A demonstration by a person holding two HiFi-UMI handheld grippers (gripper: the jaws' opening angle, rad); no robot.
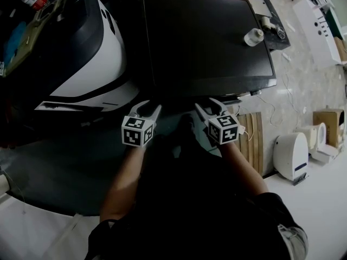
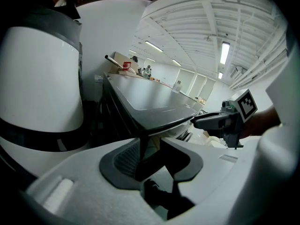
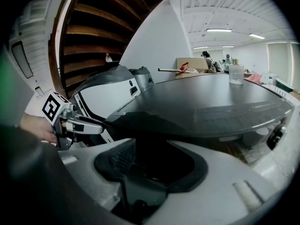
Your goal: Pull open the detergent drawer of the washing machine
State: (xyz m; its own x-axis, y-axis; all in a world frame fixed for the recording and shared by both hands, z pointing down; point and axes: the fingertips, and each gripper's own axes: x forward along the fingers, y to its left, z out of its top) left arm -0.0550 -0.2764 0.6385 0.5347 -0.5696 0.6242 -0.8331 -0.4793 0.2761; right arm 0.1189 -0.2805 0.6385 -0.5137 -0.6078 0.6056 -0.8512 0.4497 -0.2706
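Tool, left (image 1: 151,106): jaws apart, empty, just short of the front edge.
Tool, right (image 1: 204,103): jaws wide, empty, same edge.
Washing machine (image 1: 206,37): upper centre; detergent drawer not visible.
Room: open gap between tools.

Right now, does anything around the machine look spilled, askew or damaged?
Nothing stands out. The cup stands upright on the machine top, no spill shows, and the left gripper and right gripper hang open and empty near its front edge.
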